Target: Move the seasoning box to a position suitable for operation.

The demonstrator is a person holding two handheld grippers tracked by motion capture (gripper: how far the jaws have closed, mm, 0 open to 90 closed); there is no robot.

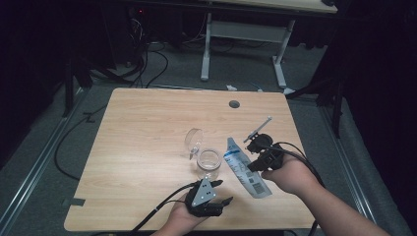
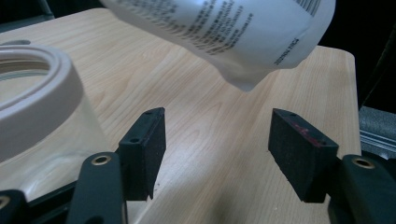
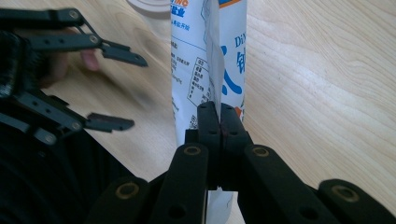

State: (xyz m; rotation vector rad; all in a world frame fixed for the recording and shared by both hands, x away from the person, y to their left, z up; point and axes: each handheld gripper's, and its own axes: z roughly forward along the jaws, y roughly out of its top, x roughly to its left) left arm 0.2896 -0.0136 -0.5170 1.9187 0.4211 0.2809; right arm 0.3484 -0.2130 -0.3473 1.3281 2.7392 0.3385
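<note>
Here, bag [image 1: 244,169]: white, printed, lifted over the table [image 1: 147,128], just right of the jar [image 1: 208,162].
Right gripper [image 3: 219,122]: jaws clamped on the bag's edge.
Left gripper [image 2: 217,151]: jaws apart, nothing between, beside the jar.

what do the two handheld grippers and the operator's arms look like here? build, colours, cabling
Both are black linkage frames with brass-coloured pivot rivets and two black block-shaped jaw pads. The left gripper carries a grey three-cornered plate with small holes on top; one of its pads has a reddish smear. The right gripper has a thin grey rod sticking out. A black cable trails from each. Forearms are bare, no sleeves showing.
</note>
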